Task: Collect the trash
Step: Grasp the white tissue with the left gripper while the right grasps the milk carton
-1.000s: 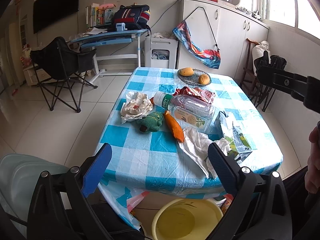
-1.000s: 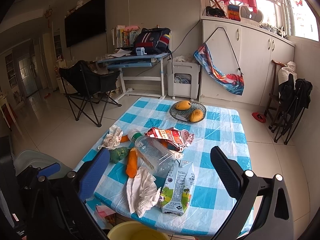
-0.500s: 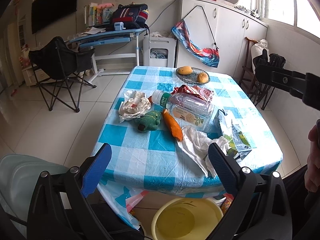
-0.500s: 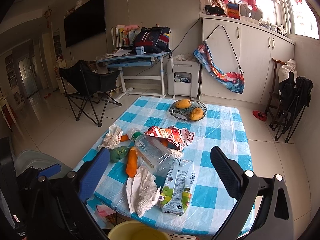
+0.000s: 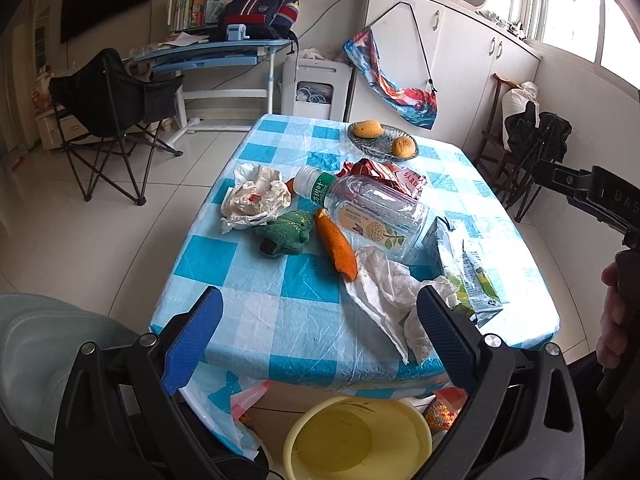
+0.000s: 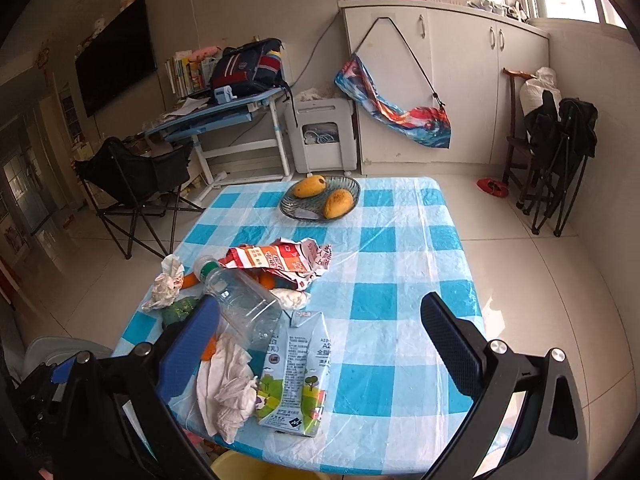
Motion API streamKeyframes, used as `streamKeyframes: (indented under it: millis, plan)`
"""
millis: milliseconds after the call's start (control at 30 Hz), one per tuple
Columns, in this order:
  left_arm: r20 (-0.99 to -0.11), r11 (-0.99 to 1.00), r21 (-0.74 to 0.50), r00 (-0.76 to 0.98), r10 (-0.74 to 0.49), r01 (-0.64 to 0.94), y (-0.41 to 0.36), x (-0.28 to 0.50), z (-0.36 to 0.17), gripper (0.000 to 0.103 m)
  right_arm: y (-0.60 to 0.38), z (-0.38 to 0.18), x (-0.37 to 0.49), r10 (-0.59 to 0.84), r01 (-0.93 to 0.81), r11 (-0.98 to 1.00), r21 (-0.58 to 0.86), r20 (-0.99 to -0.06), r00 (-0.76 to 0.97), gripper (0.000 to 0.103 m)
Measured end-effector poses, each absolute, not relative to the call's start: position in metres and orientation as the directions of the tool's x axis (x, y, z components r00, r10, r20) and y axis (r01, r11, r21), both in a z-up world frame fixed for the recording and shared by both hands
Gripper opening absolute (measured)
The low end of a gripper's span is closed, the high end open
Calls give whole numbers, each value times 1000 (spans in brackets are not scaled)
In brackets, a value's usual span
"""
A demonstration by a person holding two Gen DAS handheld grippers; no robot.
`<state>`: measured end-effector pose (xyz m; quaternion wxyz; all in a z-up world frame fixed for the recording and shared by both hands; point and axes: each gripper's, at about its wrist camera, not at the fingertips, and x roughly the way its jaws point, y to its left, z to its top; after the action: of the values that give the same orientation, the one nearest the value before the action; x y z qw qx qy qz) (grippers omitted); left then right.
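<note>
Left gripper (image 5: 316, 330) and right gripper (image 6: 320, 344) both gape wide, empty, above the near table edge. Trash sits there: tissue (image 6: 230, 390), milk carton (image 6: 294, 374), bottle (image 5: 372, 212). I'd close on the tissue first, low and centred. Only the left view shows the yellow basin (image 5: 358, 438) whole.
</note>
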<state>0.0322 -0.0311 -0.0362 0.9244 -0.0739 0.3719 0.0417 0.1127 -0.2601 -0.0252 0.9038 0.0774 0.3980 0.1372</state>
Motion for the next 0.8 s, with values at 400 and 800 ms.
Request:
streamKeyframes:
  millis: [400, 800]
  plan:
    - [-747, 985, -151, 662, -57, -86, -57, 69, -61, 94, -259, -81, 136, 386, -171, 922, 348, -782, 490, 97]
    - [-810, 992, -123, 579, -95, -10, -92, 102, -102, 90, -229, -119, 152, 457, -226, 888, 400, -825, 333, 96]
